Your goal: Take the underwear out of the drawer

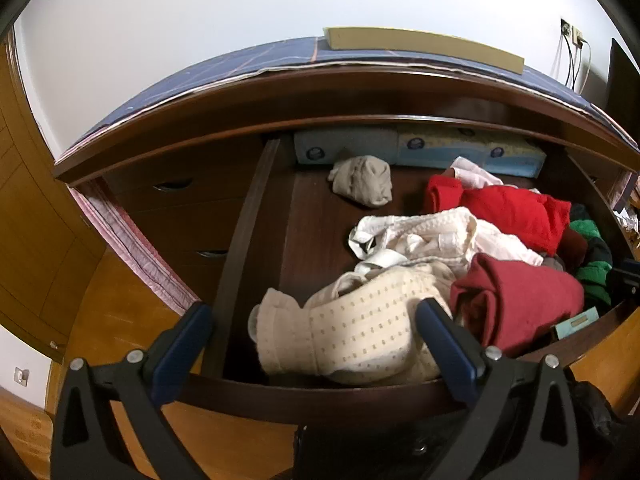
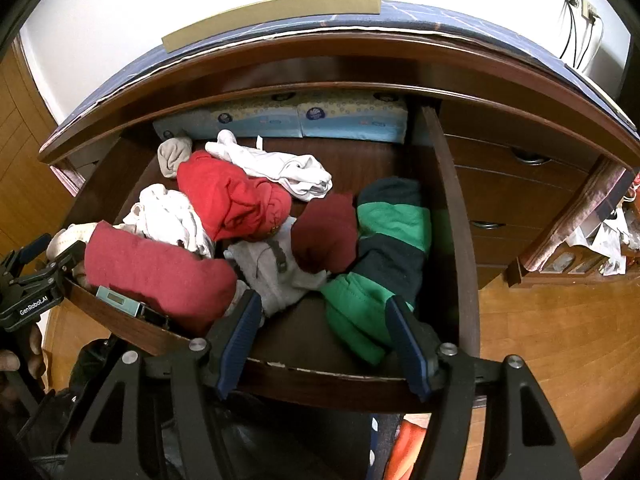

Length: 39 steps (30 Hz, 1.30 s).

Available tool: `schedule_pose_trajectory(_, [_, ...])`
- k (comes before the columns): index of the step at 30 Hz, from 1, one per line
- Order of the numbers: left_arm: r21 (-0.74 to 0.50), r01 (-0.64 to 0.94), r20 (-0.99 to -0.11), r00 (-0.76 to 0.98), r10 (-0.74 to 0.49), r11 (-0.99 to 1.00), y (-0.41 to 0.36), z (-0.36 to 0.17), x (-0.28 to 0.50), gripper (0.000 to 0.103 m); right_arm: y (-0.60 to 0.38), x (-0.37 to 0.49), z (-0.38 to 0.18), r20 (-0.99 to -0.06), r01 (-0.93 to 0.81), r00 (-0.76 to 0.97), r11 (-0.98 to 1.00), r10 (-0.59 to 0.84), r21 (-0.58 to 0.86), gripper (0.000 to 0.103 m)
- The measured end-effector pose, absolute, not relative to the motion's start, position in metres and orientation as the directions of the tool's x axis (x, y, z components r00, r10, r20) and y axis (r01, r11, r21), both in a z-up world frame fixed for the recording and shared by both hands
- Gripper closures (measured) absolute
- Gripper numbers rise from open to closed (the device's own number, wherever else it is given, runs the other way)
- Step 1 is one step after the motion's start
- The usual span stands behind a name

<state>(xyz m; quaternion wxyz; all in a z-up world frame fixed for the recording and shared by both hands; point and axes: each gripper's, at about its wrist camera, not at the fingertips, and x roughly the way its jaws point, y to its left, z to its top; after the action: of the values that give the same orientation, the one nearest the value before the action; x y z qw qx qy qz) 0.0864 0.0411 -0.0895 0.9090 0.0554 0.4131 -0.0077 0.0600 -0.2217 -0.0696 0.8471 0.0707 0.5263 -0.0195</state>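
The drawer is pulled out and full of loose clothes. My left gripper hangs open over its near left corner. A cream dotted garment lies between the fingers, with the left finger outside the drawer's side wall. Beside the cream piece are a dark red folded piece, a white waffle piece and a bright red one. My right gripper is open above the drawer's front rim, pressing on nothing. The end of a green and navy striped garment lies by its right finger. A grey piece is just ahead.
Tissue boxes line the drawer's back wall, with a balled beige piece in front of them. A small teal box sits against the front rim. Other drawers stay closed on the right. A flat cardboard strip lies on the dresser top.
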Motion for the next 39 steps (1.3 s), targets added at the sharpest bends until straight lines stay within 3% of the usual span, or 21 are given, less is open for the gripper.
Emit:
schedule_pose_trajectory(26, [0.083, 0.071, -0.760, 0.650, 0.018, 0.994, 0.0420, -0.0879, 0.0843, 0.000, -0.2225, 0.0592, -0.0692, -0.894, 0.116, 0.446, 0.988, 0.040, 0.103, 0.037])
schedule_pose_trajectory(39, [0.075, 0.097, -0.776, 0.630, -0.003, 0.992, 0.0429, -0.0856, 0.0848, 0.000, -0.2266, 0.0607, -0.0701, -0.893, 0.118, 0.447, 0.987, 0.048, 0.112, 0.032])
